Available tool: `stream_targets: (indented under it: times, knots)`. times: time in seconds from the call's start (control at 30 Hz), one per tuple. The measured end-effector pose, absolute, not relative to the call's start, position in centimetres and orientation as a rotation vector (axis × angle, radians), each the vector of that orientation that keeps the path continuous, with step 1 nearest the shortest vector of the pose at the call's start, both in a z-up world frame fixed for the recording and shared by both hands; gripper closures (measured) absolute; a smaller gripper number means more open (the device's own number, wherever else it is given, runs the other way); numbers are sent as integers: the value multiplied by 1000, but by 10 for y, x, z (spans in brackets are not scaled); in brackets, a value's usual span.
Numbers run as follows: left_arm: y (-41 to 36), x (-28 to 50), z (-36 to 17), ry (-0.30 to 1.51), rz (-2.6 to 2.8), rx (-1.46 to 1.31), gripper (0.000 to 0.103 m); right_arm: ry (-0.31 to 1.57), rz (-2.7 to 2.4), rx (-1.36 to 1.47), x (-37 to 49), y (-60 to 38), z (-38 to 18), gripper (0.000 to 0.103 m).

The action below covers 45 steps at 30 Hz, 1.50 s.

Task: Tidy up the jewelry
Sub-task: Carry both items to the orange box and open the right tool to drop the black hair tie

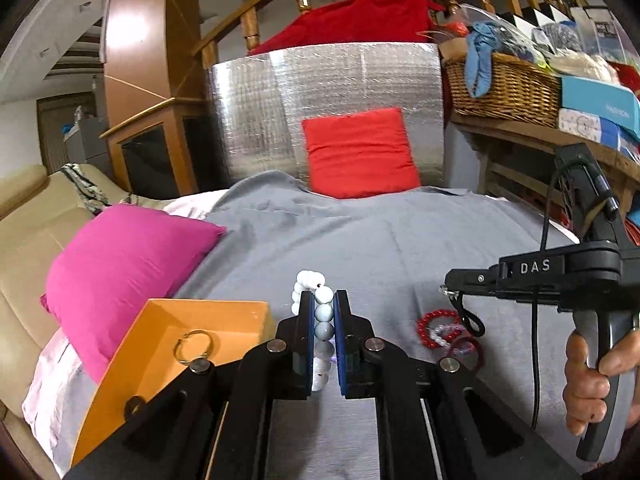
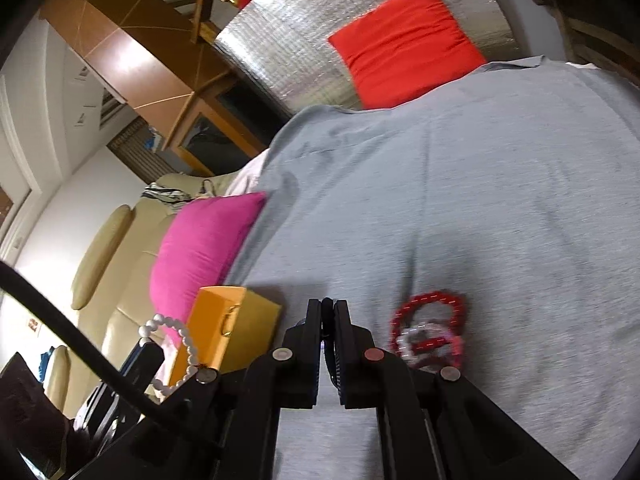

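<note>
My left gripper (image 1: 323,300) is shut on a white bead bracelet (image 1: 323,322), held above the grey cloth just right of the orange box (image 1: 160,344); the bracelet also shows in the right wrist view (image 2: 188,344). A gold ring (image 1: 193,346) lies in the box. My right gripper (image 2: 327,308) is shut on a thin dark band (image 2: 328,334), and in the left wrist view (image 1: 450,290) the band hangs as a loop from its tips. A red bead bracelet (image 1: 436,326) and a pink and clear one (image 2: 430,342) lie in a pile on the cloth below it.
A magenta pillow (image 1: 120,276) lies left behind the box (image 2: 224,320). A red pillow (image 1: 360,152) leans on a silver foil panel (image 1: 320,104) at the back. A wicker basket (image 1: 500,84) and boxes crowd a shelf at right. The grey cloth (image 2: 480,200) covers the surface.
</note>
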<state>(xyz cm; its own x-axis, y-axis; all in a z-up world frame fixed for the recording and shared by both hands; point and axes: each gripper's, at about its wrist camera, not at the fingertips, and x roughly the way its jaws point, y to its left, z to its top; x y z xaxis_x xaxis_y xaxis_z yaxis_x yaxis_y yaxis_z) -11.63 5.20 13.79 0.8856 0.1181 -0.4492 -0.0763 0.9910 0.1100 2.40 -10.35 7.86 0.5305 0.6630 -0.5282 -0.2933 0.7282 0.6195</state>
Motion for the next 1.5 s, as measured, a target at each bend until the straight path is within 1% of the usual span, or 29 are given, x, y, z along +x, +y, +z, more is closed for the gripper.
stream_targets:
  times: [0.63,0.9,1.0,1.2,1.37,1.5]
  knots:
    - [113,-142,152,419,221,11,94,816,740,493,9,-20,101,96]
    - [173,-162,163,381,272,-128,94,809,821,430,9,35,121,96]
    - [197,-164,158,393,316,-156,94,819,865,418,10,63,123,96]
    - [231,-150,126,495,339,-211,94,900,892,350,13,121,101,96]
    - [248,-117,77,703,306,-291,93,997,826,289,26,152,67,96]
    - [252,-102,57,778,333,-281,93,1056,764,236,32,164,47,96]
